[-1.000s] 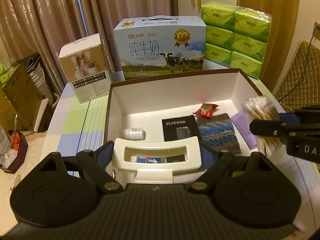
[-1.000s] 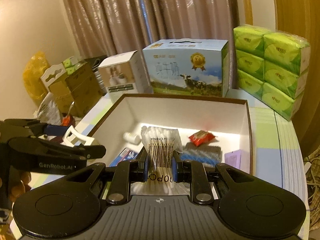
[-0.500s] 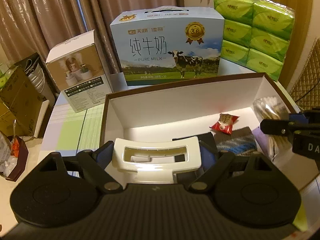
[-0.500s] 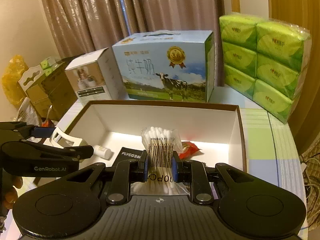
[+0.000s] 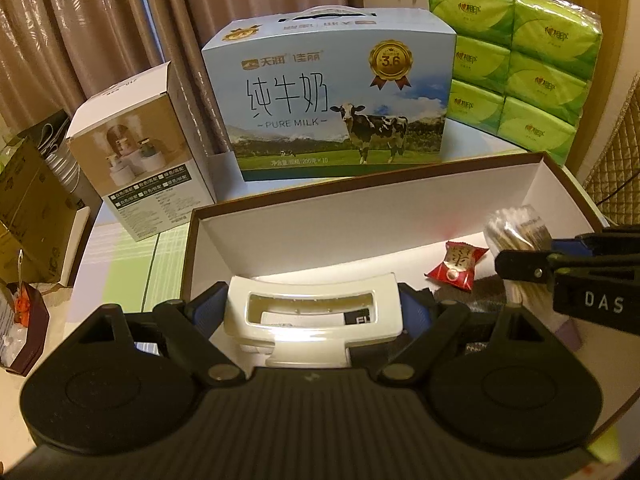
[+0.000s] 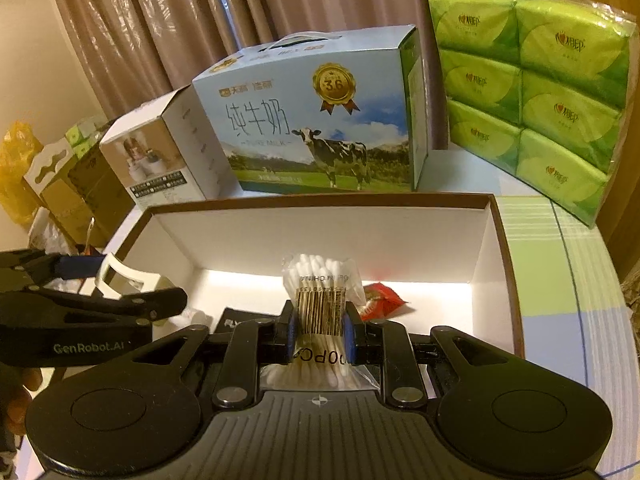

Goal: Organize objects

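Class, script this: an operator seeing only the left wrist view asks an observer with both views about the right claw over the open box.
Operator: What is that bundle in the right claw?
Observer: A clear pack of cotton swabs, white tips up, barcode facing the camera.
Operator: Is it gripped?
Observer: Yes, both pads pinch its middle.
Operator: Anything off to the left that I miss?
Observer: A yellow bag beside stacked cartons.

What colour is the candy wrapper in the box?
Red wrapper with a white label, clearest in the left wrist view.
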Demonstrator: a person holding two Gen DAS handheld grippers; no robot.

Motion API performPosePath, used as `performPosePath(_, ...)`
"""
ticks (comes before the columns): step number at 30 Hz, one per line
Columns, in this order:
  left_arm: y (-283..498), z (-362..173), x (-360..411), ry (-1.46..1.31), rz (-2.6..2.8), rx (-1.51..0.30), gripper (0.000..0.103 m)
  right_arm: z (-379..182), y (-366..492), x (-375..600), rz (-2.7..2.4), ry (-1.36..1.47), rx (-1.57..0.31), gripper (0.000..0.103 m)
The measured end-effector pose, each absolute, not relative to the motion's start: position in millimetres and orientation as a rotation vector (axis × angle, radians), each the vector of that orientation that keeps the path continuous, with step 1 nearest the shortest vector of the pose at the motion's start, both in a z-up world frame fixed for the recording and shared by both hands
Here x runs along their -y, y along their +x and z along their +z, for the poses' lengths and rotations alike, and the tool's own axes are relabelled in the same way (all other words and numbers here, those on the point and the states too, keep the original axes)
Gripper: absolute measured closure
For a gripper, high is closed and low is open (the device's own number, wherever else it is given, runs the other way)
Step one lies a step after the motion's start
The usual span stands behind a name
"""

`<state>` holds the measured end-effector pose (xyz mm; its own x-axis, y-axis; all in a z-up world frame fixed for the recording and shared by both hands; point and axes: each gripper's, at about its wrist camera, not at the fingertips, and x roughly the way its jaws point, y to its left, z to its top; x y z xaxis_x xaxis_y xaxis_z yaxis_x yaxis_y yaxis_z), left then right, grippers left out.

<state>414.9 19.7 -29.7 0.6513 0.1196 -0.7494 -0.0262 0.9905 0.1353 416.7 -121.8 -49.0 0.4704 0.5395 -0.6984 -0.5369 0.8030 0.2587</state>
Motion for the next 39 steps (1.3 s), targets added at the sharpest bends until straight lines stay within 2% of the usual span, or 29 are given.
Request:
performPosePath(2, 418, -30, -20, 0.117, 0.083, -0.852, 0.017, -48, 419, 121, 0.680, 0.034, -0.841, 0.080)
performPosePath(3, 419, -30, -20, 0.118, 0.083, -0.850, 0.017, -47, 419, 122, 0.676, 0.046, -0.830, 0.072)
performPosePath(4, 420, -30, -20, 0.119, 0.083, -0.851, 0.017, -47, 420, 121, 0.659, 0.051, -0.821, 0.053)
performPosePath(6, 421, -31, -21, 0.117, 0.082, -0.853, 0.017, -46, 421, 122, 0.651, 0.060, -0.812, 0.036)
performPosePath(11, 423, -34, -22, 0.119, 0.082, -0.859, 0.018, -49, 419, 122, 0.645, 0.022, -0.843, 0.036)
performPosePath(18, 427, -34, -22, 0.124, 0.078, -0.849, 0.023, -56, 415, 125, 0.643, -0.010, -0.878, 0.035)
performPosePath(25, 426, -30, -26, 0.108, 0.072, -0.856, 0.018, -56, 410, 125, 0.654, -0.041, -0.878, 0.034)
performPosePath(29, 421, -29, -28, 0.095, 0.064, -0.870, 0.013, -57, 405, 125, 0.659, -0.053, -0.883, 0.026)
performPosePath(34, 410, -29, -30, 0.092, 0.055, -0.887, 0.012, -56, 398, 128, 0.661, -0.059, -0.878, 0.014)
performPosePath(39, 398, -26, -32, 0.081, 0.057, -0.898, 0.012, -52, 389, 133, 0.662, -0.058, -0.872, 0.012)
